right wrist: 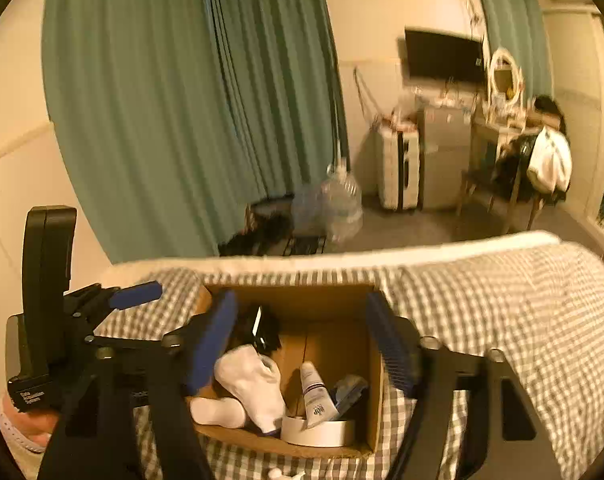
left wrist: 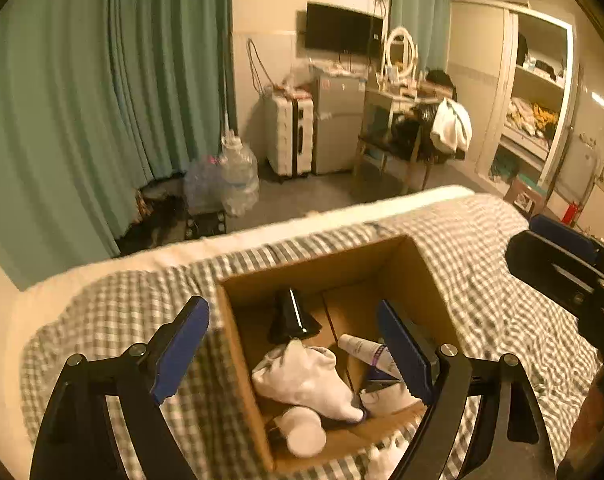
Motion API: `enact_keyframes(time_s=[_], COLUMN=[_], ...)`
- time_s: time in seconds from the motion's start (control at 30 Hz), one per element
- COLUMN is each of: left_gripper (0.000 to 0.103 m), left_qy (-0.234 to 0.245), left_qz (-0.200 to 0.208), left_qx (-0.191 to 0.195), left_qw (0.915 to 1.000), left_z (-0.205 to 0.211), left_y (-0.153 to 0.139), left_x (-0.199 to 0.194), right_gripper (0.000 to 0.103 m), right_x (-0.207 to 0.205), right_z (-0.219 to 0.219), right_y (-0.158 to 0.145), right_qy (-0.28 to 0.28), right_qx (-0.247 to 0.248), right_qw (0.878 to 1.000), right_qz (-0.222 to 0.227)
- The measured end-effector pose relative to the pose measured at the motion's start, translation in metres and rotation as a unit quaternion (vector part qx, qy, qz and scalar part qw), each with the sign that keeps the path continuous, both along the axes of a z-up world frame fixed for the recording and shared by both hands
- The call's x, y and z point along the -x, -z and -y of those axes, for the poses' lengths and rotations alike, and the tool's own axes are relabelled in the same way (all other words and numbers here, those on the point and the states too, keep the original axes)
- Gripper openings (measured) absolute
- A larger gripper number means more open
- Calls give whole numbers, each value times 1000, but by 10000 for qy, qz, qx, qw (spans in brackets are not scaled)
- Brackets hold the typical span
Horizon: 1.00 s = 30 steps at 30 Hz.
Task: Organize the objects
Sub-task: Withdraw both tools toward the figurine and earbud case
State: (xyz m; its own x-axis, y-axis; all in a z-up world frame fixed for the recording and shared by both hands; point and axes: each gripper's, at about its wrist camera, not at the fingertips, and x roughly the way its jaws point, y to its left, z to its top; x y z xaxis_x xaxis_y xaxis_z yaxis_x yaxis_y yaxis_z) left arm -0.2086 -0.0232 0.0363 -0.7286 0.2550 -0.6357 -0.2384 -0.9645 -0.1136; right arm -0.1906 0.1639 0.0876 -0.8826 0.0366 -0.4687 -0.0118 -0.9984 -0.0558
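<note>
I had both grippers hanging over the cardboard box [left wrist: 385, 264] that sat on the checked bedspread [left wrist: 481, 248], low in the middle of both wrist views. My left gripper [left wrist: 294, 350] had its blue pads spread wide apart with nothing between them; one pad stood over the bedspread left of the box, the other over the box's right half. My right gripper [right wrist: 305, 346] was likewise apart and empty, its pads framing the box from either side.

Inside the box lay a bundle of white socks [left wrist: 307, 378] toward the near left, a black glossy object [left wrist: 292, 316] at the back, a white tube [left wrist: 365, 354] with dark print leaning at the right, and a white round roll [right wrist: 317, 432] against the near wall. In the left wrist view the right gripper showed at the right edge of the frame; in the right wrist view the left gripper filled the lower left.
</note>
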Motion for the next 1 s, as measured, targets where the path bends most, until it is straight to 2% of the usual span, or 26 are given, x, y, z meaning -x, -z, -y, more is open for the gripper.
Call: enact_keyframes(time_s=[0.07, 0.13, 0.2, 0.3, 0.43, 0.6, 0.73, 0.83, 1.0], left_gripper=[97, 99, 99, 102, 103, 103, 103, 103, 103], left_qy=[-72, -155, -287, -494, -726, -895, -1011, -1045, -1007], left_qz=[-222, -425, -510, -608, -755, -673, -492, -266, -181], left_qx=[62, 129, 147, 122, 52, 61, 23, 182, 474], left_qw=[9997, 9989, 9982, 9969, 9945, 9937, 9937, 9940, 9936], left_z=[6, 13, 20, 31, 41, 46, 40, 32, 22], left_y=[-20, -38, -53, -69, -81, -65, -40, -17, 19], left_x=[-19, -41, -61, -83, -118, -146, -154, -144, -135], right_gripper=[83, 86, 94, 99, 101, 102, 102, 102, 102], right_x=[-15, -31, -46, -70, -98, -125, -132, -126, -110], right_z=[12, 27, 40, 54, 63, 54, 37, 22, 0], right_y=[-18, -34, -45, -59, -62, -52, -33, -4, 58], right_qy=[-101, -175, -158, -45, 120, 347, 638, 534, 425], right_qx=[-54, -152, -276, -425, -415, -299, -328, -331, 42], right_qw=[9998, 9992, 9984, 9969, 9977, 9984, 9973, 9973, 9930], right_qz=[-185, -327, -471, -656, -531, -319, -123, 387, 1102])
